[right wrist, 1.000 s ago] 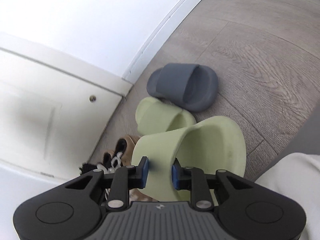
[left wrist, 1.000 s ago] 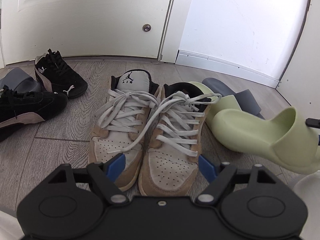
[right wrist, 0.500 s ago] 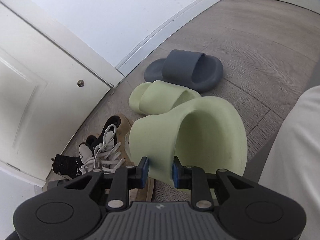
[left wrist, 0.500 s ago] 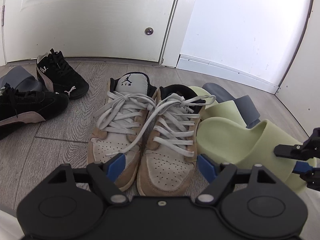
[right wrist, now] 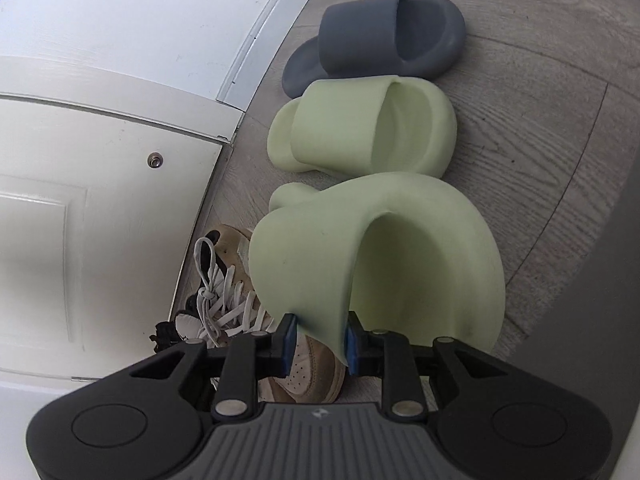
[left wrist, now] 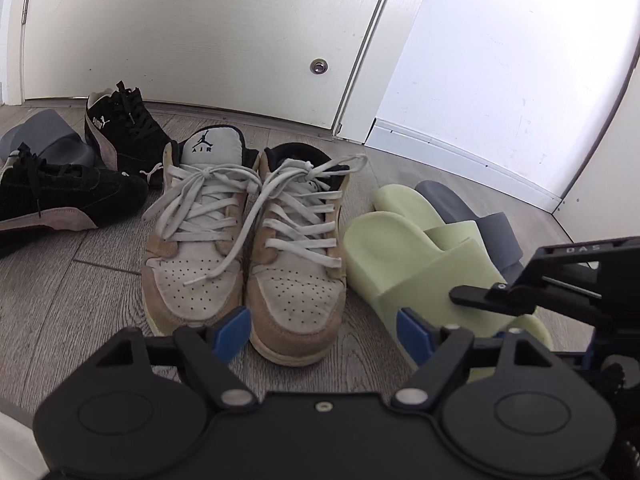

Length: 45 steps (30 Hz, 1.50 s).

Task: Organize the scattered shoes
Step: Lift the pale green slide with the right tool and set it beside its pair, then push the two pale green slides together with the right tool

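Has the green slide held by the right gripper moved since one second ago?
Yes. In the left wrist view, the held green slide has come in leftward, nearer the tan sneakers, beside the other green slide.

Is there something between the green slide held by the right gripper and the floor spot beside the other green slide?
Nothing visible blocks it. The right gripper is shut on the held green slide, close to the second green slide. The tan sneakers sit on the opposite side.
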Each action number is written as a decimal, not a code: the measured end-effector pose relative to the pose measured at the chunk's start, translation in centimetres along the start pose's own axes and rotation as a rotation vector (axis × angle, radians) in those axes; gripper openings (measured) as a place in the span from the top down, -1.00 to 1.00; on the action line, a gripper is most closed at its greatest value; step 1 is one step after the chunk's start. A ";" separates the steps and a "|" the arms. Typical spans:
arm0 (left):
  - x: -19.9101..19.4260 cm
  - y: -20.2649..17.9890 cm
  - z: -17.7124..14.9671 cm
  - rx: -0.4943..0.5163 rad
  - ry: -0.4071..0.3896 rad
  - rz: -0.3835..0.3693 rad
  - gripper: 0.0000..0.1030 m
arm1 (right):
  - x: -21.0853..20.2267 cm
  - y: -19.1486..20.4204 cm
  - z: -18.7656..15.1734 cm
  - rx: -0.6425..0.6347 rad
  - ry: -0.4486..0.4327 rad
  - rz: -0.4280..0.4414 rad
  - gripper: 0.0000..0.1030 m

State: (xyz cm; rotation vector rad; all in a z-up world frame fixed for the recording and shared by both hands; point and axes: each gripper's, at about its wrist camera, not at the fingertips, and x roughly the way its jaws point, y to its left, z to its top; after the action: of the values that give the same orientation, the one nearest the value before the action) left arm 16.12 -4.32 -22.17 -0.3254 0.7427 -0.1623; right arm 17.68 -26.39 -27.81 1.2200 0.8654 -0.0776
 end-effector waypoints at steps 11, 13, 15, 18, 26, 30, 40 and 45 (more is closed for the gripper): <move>-1.4 1.2 3.1 0.008 -0.100 0.093 -0.56 | 5.2 -1.1 -0.6 0.150 -0.002 0.096 0.44; -1.4 2.1 4.0 0.017 -0.116 0.123 -0.56 | 5.9 -1.0 0.2 0.140 -0.006 0.107 0.44; -1.2 2.8 4.6 0.011 -0.121 0.137 -0.56 | 6.6 -1.2 0.9 0.162 0.002 0.125 0.44; -1.0 3.4 5.1 -0.004 -0.125 0.146 -0.56 | 7.5 -1.4 1.6 0.171 -0.007 0.147 0.43; 0.9 5.3 4.6 -0.061 -0.072 0.195 -0.56 | 9.8 -0.4 5.6 0.068 0.142 0.149 0.22; 0.9 5.3 4.3 -0.055 -0.077 0.185 -0.56 | 6.6 -0.2 6.1 -0.075 0.146 0.109 -0.16; 1.7 4.4 3.8 0.007 -0.062 0.239 -0.56 | 1.4 1.2 7.2 -0.639 -0.157 -0.149 -0.18; 1.9 3.7 3.6 0.052 -0.064 0.244 -0.56 | 3.3 1.9 4.6 -1.135 -0.141 -0.232 -0.17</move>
State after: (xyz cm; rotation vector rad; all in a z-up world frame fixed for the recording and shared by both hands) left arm 20.06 -0.52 -22.18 -0.1879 0.7078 0.0593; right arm 23.34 -28.26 -28.06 0.0508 0.7353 0.1320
